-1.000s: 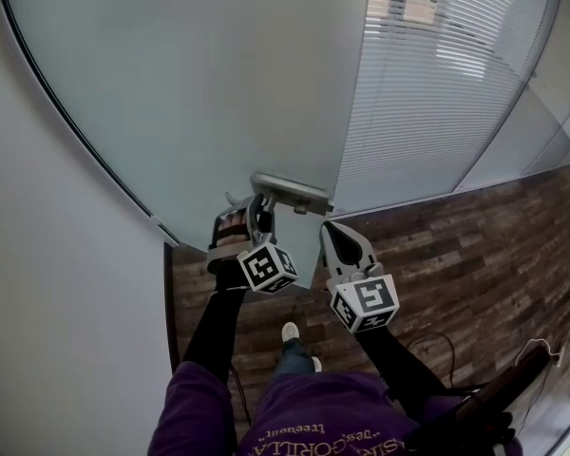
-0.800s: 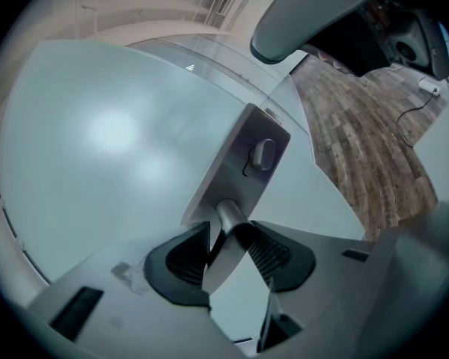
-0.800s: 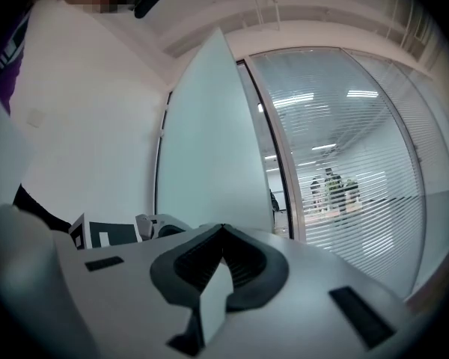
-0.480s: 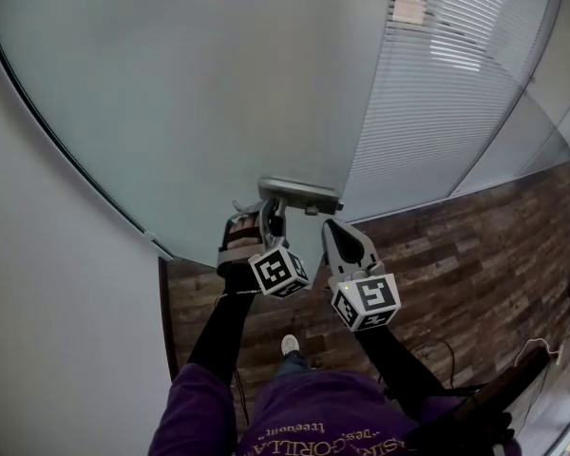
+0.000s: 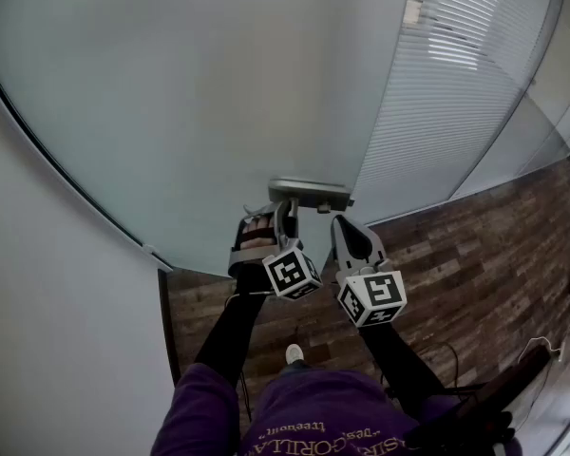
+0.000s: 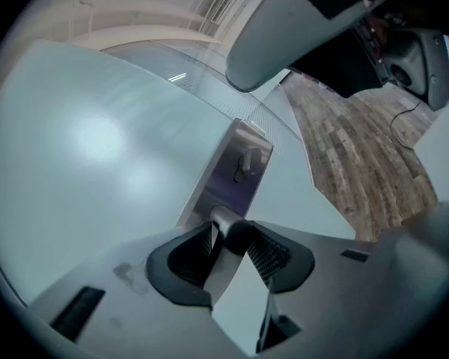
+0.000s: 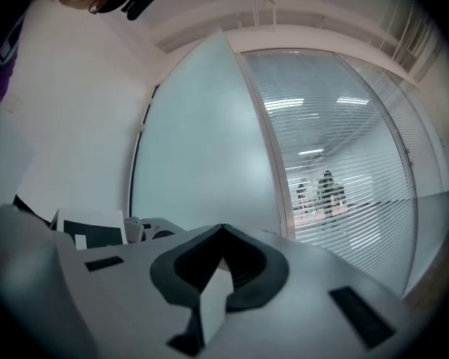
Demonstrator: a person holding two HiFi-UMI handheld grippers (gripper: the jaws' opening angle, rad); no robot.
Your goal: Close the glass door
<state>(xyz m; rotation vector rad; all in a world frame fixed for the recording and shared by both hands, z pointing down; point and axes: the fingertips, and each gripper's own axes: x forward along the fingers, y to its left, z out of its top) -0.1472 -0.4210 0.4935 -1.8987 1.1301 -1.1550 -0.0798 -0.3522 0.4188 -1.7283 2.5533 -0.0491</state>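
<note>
My left gripper [image 6: 228, 234] is clamped on the lever of the door handle [image 5: 309, 195], its pads pressing from both sides. The handle sits at the right edge of the frosted glass door [image 5: 218, 93] in front of me. Just below the handle's right end, my right gripper [image 7: 223, 230] is closed, tips together, holding nothing. My purple shirt [image 5: 304, 416] shows "GORILLA"; the rest is unreadable
</note>
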